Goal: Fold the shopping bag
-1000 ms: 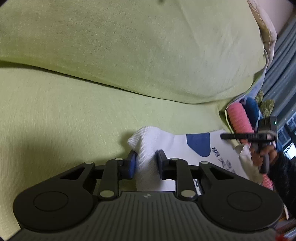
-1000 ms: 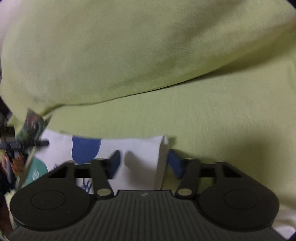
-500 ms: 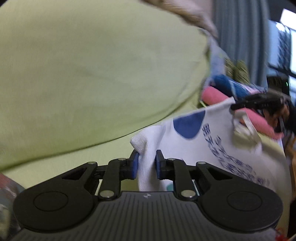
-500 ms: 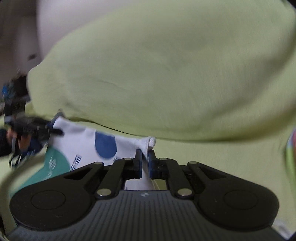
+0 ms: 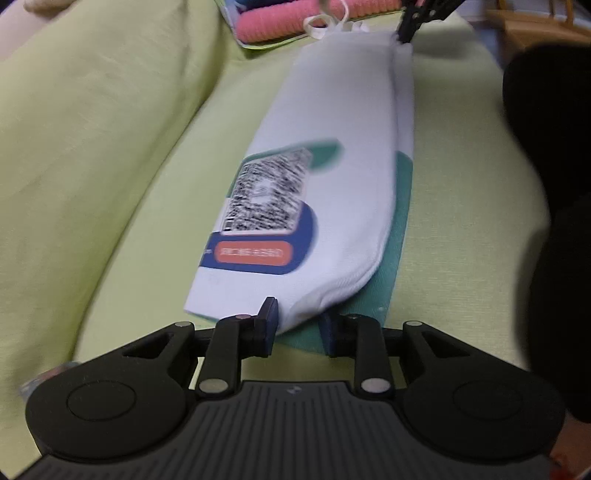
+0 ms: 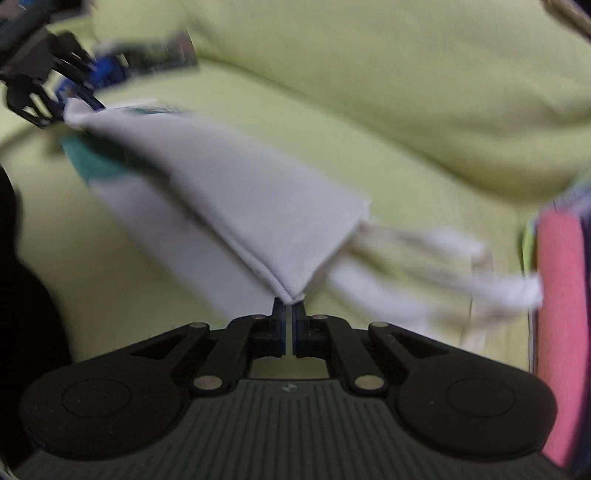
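Here the left gripper (image 5: 297, 325) is sitting with its blue-padded fingers (image 5: 269, 319) spread apart, the near corner of the shopping bag (image 5: 332, 192) lying between them without being squeezed. In that view the rounded white fold is resting against the left pad, while the right pad is standing just clear of it, over the teal layer underneath.

The right gripper (image 6: 289, 314) is doing the opposite: its fingers (image 6: 277, 317) are clenched nearly together on a pointed white corner of the bag (image 6: 258, 206), and the cloth is rising from that pinch in a taut wedge.

Moving outward, the bag is lying doubled over lengthwise on the yellow-green sofa seat (image 5: 461, 206), running from one gripper to the other along the cushion. Its upper face is showing a blurred QR code panel (image 5: 267, 192), a blue patch and an orange label (image 5: 253, 253). A teal strip of the lower layer is peeking out along the edge toward the front of the seat.

In the right wrist view the white handles (image 6: 436, 266) are trailing from the pinched corner across the seat toward a pink ribbed item (image 6: 559, 325) at the seat's end. The left wrist view is catching the same pink thing (image 5: 295, 20) beyond the bag's far end.

The sofa's back cushion (image 5: 92, 129) is rising alongside the bag's long edge. A dark sleeve (image 5: 554, 184) is filling the right side of the left wrist view.
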The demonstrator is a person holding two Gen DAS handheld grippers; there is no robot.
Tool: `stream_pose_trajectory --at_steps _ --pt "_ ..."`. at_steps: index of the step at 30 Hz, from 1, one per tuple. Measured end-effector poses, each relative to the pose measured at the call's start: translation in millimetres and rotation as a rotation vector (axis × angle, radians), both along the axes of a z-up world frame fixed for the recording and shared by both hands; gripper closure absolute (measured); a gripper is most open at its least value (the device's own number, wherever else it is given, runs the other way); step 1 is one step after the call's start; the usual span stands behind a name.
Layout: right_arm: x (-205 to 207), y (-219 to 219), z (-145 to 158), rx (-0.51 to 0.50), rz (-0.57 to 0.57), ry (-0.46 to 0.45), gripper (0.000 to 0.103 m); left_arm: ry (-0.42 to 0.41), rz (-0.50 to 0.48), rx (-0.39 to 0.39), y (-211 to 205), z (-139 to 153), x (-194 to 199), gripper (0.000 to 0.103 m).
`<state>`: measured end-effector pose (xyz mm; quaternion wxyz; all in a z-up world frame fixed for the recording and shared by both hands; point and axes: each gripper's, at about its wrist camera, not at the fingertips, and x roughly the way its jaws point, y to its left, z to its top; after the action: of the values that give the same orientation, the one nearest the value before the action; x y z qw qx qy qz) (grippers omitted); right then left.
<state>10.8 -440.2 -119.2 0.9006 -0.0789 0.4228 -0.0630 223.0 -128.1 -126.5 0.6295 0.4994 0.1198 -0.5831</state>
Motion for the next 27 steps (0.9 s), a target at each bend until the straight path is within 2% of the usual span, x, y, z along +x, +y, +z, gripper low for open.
stream_pose_trajectory --at_steps 2,7,11,13,15,18,22,26,27 --pt "-8 7 -7 -0.004 -0.057 0.029 0.095 0.007 0.048 0.006 9 7 -1 0.067" --pt "-36 21 9 0.040 -0.118 -0.088 0.071 -0.036 0.107 -0.039 26 32 -22 0.066" --pt "-41 19 15 0.090 -0.225 -0.182 0.070 -0.118 0.070 -0.036 23 28 -45 0.064" --pt "-39 21 19 0.066 -0.240 -0.199 0.070 -0.209 0.010 0.014 17 18 -59 0.063" --pt "-33 32 19 -0.013 -0.218 -0.181 0.070 -0.285 -0.042 0.065 13 7 -65 0.063" --pt "-23 55 12 -0.188 -0.130 -0.124 0.068 -0.345 -0.075 0.113 7 -4 -63 0.063" --pt "-4 83 -15 -0.477 0.040 -0.040 0.067 -0.411 -0.110 0.148 3 -21 -62 0.063" --pt "12 98 -48 -0.747 0.186 0.030 0.068 -0.419 -0.111 0.144 7 -26 -56 0.067" --pt "16 97 -54 -0.779 0.210 0.040 0.071 -0.409 -0.107 0.143 8 -26 -54 0.076"
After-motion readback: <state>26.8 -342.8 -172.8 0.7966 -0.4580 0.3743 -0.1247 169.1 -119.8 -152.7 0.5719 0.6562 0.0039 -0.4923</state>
